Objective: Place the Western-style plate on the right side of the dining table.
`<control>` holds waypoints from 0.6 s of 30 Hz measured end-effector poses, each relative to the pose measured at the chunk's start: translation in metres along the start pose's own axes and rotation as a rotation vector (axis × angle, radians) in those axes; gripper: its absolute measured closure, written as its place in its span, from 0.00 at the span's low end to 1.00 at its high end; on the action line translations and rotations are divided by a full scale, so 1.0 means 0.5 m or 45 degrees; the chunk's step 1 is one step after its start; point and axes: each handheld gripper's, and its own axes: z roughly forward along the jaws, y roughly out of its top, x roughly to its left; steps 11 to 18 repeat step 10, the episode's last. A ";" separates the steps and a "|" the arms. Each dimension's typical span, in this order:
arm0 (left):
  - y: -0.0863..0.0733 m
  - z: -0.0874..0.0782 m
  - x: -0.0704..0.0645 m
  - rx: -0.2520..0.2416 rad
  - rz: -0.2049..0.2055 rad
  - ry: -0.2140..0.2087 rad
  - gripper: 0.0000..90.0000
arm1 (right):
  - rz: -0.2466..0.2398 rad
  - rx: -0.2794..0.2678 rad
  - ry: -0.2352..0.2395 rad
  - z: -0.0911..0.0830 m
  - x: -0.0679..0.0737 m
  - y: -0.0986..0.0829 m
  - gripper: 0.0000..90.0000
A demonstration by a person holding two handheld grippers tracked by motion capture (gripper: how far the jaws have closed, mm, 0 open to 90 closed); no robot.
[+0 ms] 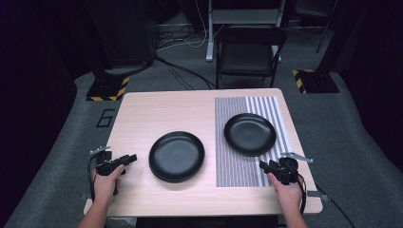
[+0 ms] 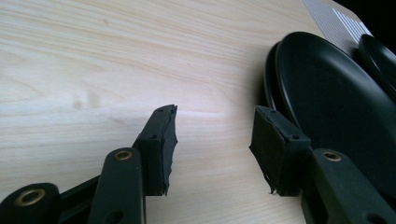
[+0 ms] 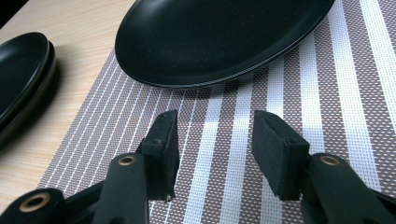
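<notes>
Two black plates stacked (image 1: 177, 156) near the middle of the table (image 1: 142, 118), bare wood all round; a single black plate (image 1: 250, 134) well apart to the right, lying on a striped mat (image 1: 237, 166). Probably hard, glazed, stiff and rather slippery; likely to chip or crack if dropped or knocked together. Best taken by the raised rim, one jaw over and one under, since the flat middle offers nothing to pinch. Left gripper (image 1: 127, 159) just beside the stack's left edge, jaws spread with nothing between them, the stack's rim (image 2: 271, 74) close past the right-hand jaw in the left gripper view. Right gripper (image 1: 264, 166) over the mat near its front, jaws likewise spread and holding nothing, the single plate's near rim (image 3: 210, 81) a little ahead. Plenty of open wood behind and left of the stack; near table edge close under both hands; right edge just beyond the mat.
</notes>
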 end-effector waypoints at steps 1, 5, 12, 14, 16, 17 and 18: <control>0.000 -0.001 0.002 -0.007 -0.005 0.002 0.55 | 0.008 0.004 0.000 0.002 -0.001 0.000 0.56; 0.002 -0.003 0.009 -0.004 0.022 0.055 0.55 | 0.004 0.014 -0.013 0.005 -0.007 0.001 0.56; 0.004 0.001 0.013 0.007 0.084 0.133 0.53 | 0.000 0.010 -0.025 0.003 -0.012 0.001 0.55; 0.004 0.001 0.013 0.007 0.084 0.133 0.53 | 0.000 0.010 -0.025 0.003 -0.012 0.001 0.55; 0.004 0.001 0.013 0.007 0.084 0.133 0.53 | 0.000 0.010 -0.025 0.003 -0.012 0.001 0.55; 0.004 0.001 0.013 0.007 0.084 0.133 0.53 | 0.000 0.010 -0.025 0.003 -0.012 0.001 0.55; 0.004 0.001 0.013 0.007 0.084 0.133 0.53 | 0.000 0.010 -0.025 0.003 -0.012 0.001 0.55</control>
